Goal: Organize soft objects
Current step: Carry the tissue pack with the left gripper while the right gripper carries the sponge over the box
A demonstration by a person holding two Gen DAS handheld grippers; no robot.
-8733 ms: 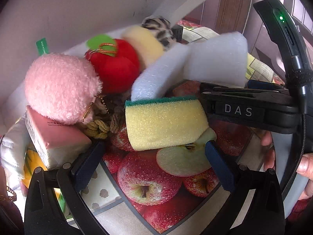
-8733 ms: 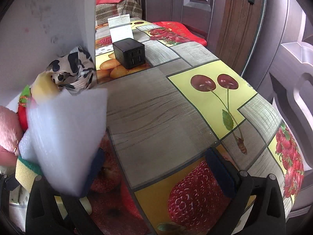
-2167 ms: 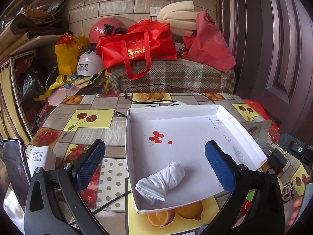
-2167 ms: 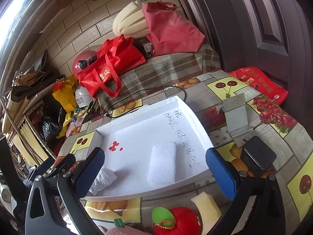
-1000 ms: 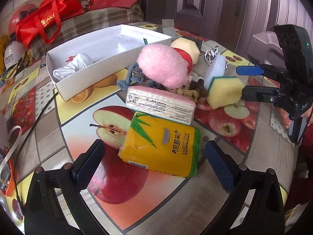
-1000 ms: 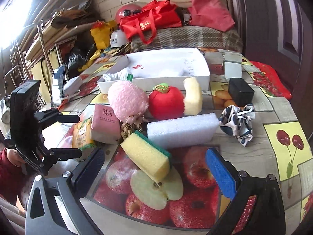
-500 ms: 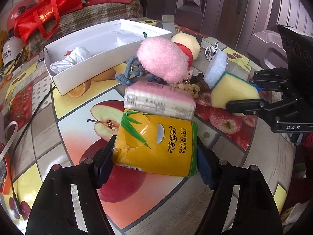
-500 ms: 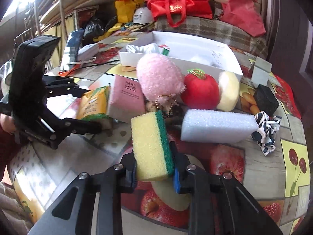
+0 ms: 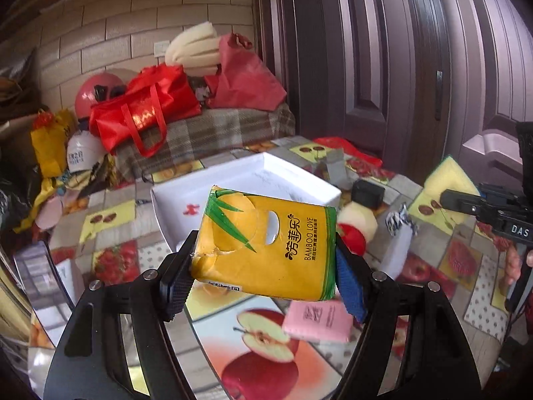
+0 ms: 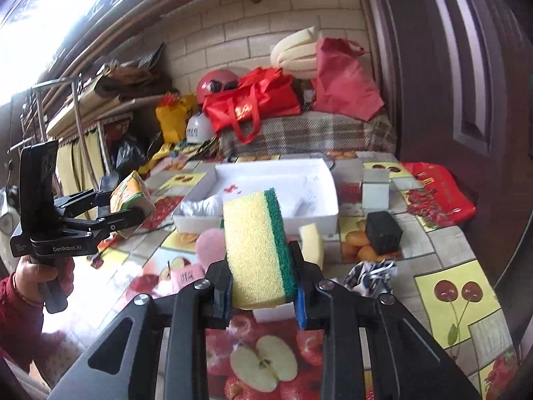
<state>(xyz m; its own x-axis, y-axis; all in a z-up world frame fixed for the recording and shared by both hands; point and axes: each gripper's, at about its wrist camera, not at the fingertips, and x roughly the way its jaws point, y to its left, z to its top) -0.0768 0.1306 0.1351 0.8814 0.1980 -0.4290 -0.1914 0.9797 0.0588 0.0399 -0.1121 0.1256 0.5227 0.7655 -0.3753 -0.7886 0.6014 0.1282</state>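
Now both claws carry loads clear of the fruit-print tabletop (image 10: 449, 266): the left gripper (image 9: 263, 268) is clamped across the yellow bamboo-print tissue pack (image 9: 266, 246), the right gripper (image 10: 263, 286) nearly closed, pinching the yellow sponge with green scouring face (image 10: 256, 250), its long axis pointing away. Ahead of both lies the shallow white cardboard box (image 10: 328, 180), roughly equally near, so either could probably drop first

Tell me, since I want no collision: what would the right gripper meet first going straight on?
Probably the white cardboard box, straight beyond the yellow-and-green sponge that the right gripper clamps. The gripper is raised, so it might pass over the near wall; depth is unclear.
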